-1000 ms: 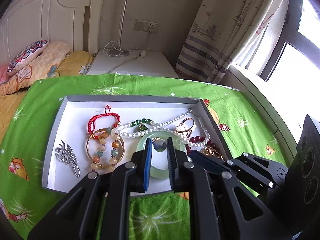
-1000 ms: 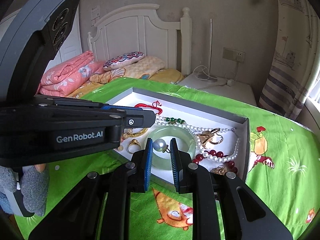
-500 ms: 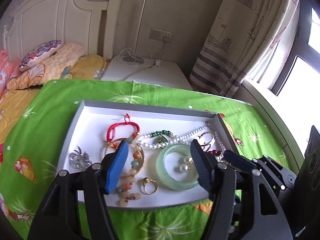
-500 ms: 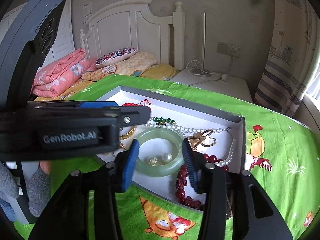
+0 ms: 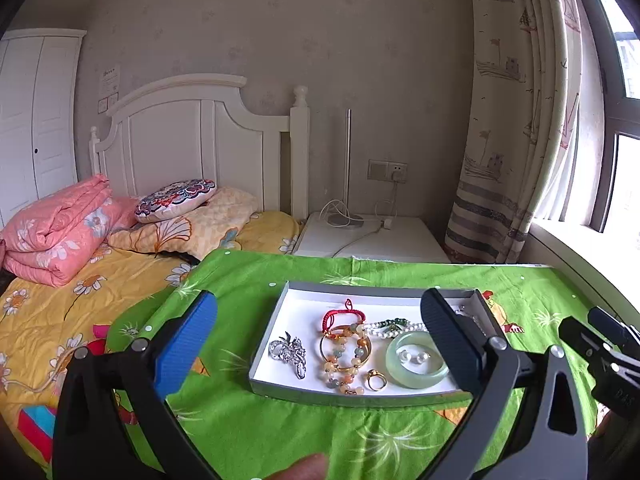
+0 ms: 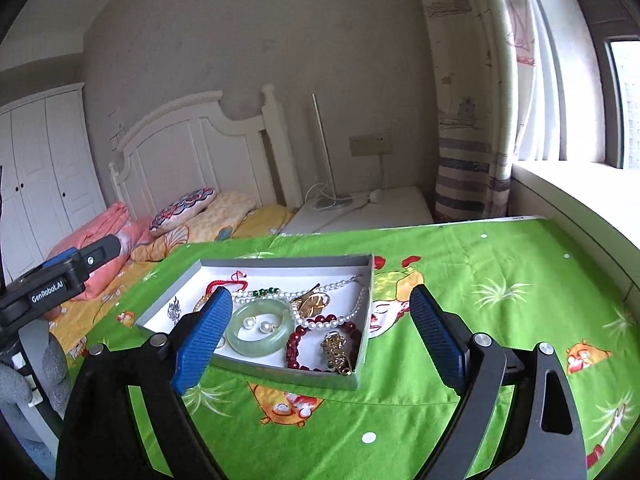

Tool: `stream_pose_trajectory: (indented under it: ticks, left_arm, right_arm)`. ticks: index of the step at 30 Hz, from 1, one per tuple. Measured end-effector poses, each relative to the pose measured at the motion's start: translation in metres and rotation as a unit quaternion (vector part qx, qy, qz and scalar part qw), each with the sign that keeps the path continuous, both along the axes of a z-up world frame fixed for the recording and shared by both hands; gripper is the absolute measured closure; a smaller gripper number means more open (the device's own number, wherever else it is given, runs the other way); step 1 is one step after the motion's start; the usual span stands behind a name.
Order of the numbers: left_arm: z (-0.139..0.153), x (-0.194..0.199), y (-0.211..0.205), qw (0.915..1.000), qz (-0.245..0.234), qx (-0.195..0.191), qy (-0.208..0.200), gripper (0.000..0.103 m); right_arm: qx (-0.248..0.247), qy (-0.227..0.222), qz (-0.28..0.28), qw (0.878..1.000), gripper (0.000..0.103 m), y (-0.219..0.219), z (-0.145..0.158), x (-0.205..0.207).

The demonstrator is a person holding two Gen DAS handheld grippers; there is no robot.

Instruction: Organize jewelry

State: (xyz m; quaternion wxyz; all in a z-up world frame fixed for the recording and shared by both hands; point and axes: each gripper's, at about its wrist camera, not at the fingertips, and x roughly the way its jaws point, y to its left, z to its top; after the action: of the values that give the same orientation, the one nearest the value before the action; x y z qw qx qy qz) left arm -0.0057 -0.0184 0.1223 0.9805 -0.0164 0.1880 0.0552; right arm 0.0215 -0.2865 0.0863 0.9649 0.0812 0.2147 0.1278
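A grey-rimmed white tray (image 5: 264, 344) (image 6: 362, 364) lies on the green cloth and holds the jewelry. Two pearl earrings (image 5: 414, 357) (image 6: 257, 324) rest inside the pale green jade bangle (image 5: 416, 376) (image 6: 260, 344). Around them lie a red cord bracelet (image 5: 343, 316), a beaded bangle (image 5: 344, 348), a gold ring (image 5: 376, 380), a silver brooch (image 5: 289, 353), a pearl necklace (image 6: 332, 312) and dark red beads (image 6: 320, 334). My left gripper (image 5: 320, 344) hangs back from the tray, its jaws opening wide, nothing between them. My right gripper (image 6: 322, 332) is likewise back, jaws opening, empty.
The green cartoon-print cloth (image 6: 500, 288) covers the table beside a bed with a yellow quilt (image 5: 60, 300) and pink bedding (image 5: 52, 228). A white nightstand (image 5: 372, 240) with a lamp and cables stands behind. A curtain (image 5: 512, 120) and window sill lie to the right.
Both grippers let go of the pearl earrings, which now lie inside the jade bangle. Both sets of jaws spread wide while the hands drew back and up from the tray.
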Motion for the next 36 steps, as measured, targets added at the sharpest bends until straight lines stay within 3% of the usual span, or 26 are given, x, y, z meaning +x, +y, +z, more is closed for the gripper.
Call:
stream_pose_trajectory:
  ticks: [5, 10, 11, 12, 15, 24, 30, 36]
  left_arm:
    - [-0.015, -0.007, -0.006, 0.9998, -0.015, -0.003, 0.015, 0.002]
    - [-0.037, -0.003, -0.005, 0.9993, -0.009, -0.004, 0.036, 0.002]
    - [-0.041, -0.001, -0.004, 0.9993, -0.006, -0.004, 0.037, 0.002]
    - [-0.045, -0.001, -0.003, 0.9993, -0.006, -0.004, 0.038, 0.002]
    - [-0.056, 0.005, -0.001, 0.9986, -0.006, 0.001, 0.052, 0.002]
    - [-0.067, 0.006, -0.009, 0.9974, -0.025, 0.018, 0.066, 0.002]
    - [-0.073, 0.010, -0.011, 0.9960, -0.030, 0.017, 0.082, 0.002]
    - [-0.077, 0.014, -0.011, 0.9951, -0.030, 0.018, 0.093, 0.002]
  right_arm:
    - [-0.002, 0.008, -0.045, 0.999, 0.016, 0.002, 0.001, -0.012]
    - [-0.014, 0.025, -0.038, 0.999, 0.016, 0.013, -0.013, -0.009]
    - [-0.015, 0.028, -0.036, 0.999, 0.015, 0.015, -0.017, -0.008]
    - [-0.014, 0.027, -0.037, 0.999, 0.006, 0.017, -0.019, -0.008]
    - [-0.020, 0.021, -0.039, 0.999, 0.005, 0.024, -0.025, -0.008]
    - [-0.052, 0.056, -0.060, 0.995, 0.005, 0.032, -0.038, 0.000]
    - [-0.095, 0.128, -0.057, 0.986, 0.005, 0.042, -0.053, 0.018]
    - [-0.098, 0.125, -0.042, 0.986, 0.005, 0.045, -0.055, 0.015]
